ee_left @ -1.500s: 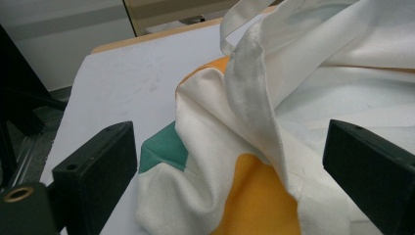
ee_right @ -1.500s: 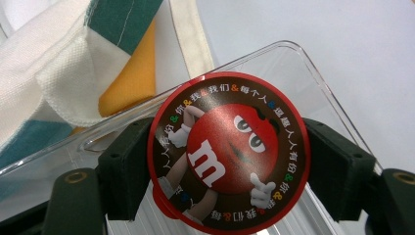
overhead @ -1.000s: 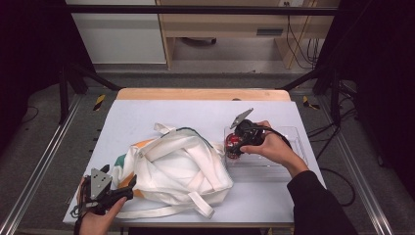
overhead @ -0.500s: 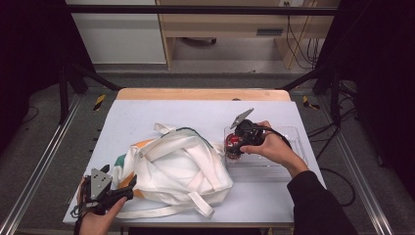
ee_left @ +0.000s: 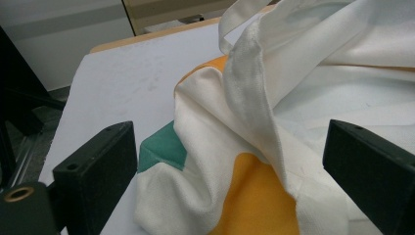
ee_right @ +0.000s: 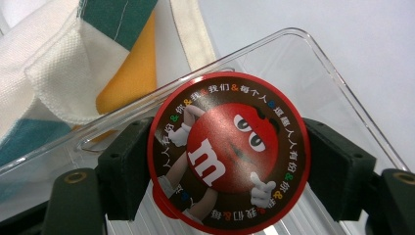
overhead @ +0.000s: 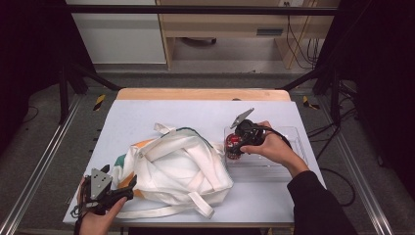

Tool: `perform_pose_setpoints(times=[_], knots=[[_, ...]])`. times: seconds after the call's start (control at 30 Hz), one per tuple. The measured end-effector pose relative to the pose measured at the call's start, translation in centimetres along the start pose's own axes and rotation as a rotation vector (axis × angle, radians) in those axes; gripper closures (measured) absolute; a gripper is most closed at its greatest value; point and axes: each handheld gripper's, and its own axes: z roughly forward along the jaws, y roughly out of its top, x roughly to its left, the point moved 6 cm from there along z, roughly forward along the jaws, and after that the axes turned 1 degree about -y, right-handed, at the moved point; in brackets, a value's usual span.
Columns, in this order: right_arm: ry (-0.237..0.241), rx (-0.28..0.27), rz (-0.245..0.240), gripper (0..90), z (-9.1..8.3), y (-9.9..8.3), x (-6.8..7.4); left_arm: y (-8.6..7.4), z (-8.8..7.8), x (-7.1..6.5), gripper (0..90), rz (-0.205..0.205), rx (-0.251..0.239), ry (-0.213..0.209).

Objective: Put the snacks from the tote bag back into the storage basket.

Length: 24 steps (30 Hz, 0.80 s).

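M&M's tub (ee_right: 229, 152): round container with red-rimmed lid, clamped between the two black jaws of the right gripper (overhead: 235, 145), one jaw pressed to each side of it. Lid print: red candy character with white gloves and a large white "m" on its body, set on a brown ground; a ring of small Chinese characters, broken by coloured ampersands, ran around the edge. In the high view the tub (overhead: 233, 146) stood at the 9 o'clock end of the clear plastic tray (overhead: 288, 161), which lay at about 3 o'clock on the white table (overhead: 147, 112). The right gripper view showed the tray's transparent rim (ee_right: 313, 41) curving behind the lid from 9 to 3 o'clock.

Canvas bag (overhead: 176, 171): cream cloth with orange and green patches, long webbing straps, lying crumpled at table centre, its edge just beside the tray at 9 o'clock of the tub. No writing legible on it.

Left gripper (overhead: 117, 188): held at about 7 o'clock on the table, jaws spread wide with nothing pinched. In the left gripper view a fold of the bag (ee_left: 254, 147), showing green and orange panels, lay between the parted jaws.
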Motion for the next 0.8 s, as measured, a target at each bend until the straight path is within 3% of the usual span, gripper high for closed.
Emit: perform_pose_setpoints(times=[0.8], knots=[[0.003,-0.010,0.016,24.5,-0.22,0.03,-0.12,-0.03,0.01,-0.03,6.0,0.002,0.003,-0.002]])
